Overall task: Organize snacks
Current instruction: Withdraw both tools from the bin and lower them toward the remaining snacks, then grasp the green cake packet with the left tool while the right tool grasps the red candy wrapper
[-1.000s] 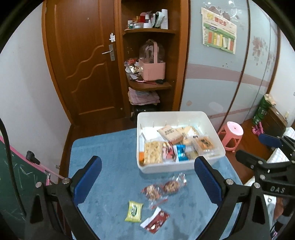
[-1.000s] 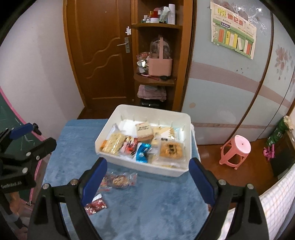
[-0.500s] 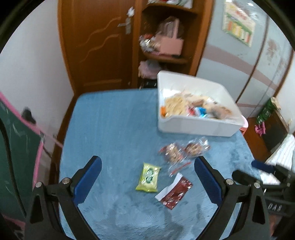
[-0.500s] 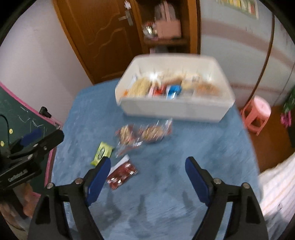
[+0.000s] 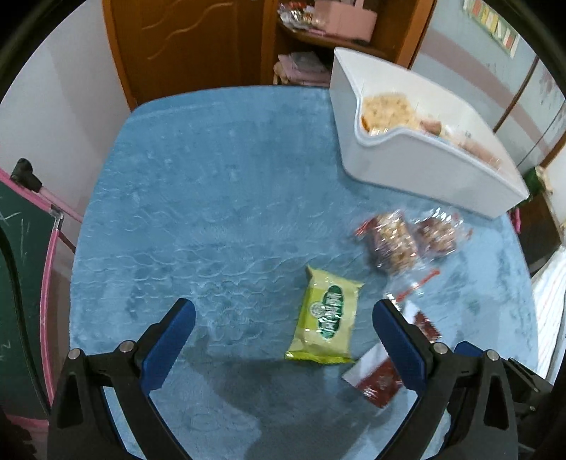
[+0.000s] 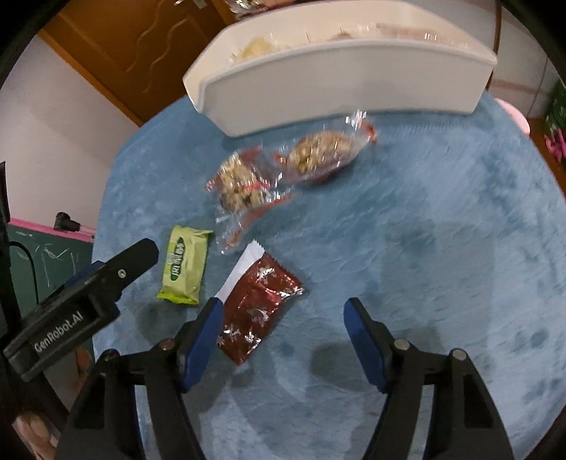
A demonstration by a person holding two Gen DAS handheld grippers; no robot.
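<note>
On the blue mat lie a green snack packet (image 5: pixel 327 318) (image 6: pixel 184 265), a red foil packet (image 6: pixel 258 308) (image 5: pixel 380 384) and two clear-wrapped nut snacks (image 5: pixel 392 244) (image 6: pixel 322 152). My left gripper (image 5: pixel 283 318) hangs open just above the mat, and the green packet lies between its fingers, nearer the right one. The jaws of my right gripper (image 6: pixel 284 318) are closing but still stand apart. The red packet lies against its left finger (image 6: pixel 207 332), not pressed by the pads. The white bin (image 5: pixel 424 166) (image 6: pixel 336 81) holds several snacks.
The mat's far edge meets a brown door (image 5: pixel 184 42) and a wooden shelf unit (image 5: pixel 318 32). A green chalkboard with a pink frame (image 5: pixel 21 269) stands at the left. The right side of the mat (image 6: pixel 460 230) is bare.
Both grippers have dropped toward the mat and tipped downward, so the loose snacks now fill the lower view. The right gripper's jaws have narrowed. The bin has slid to the top of both views.
</note>
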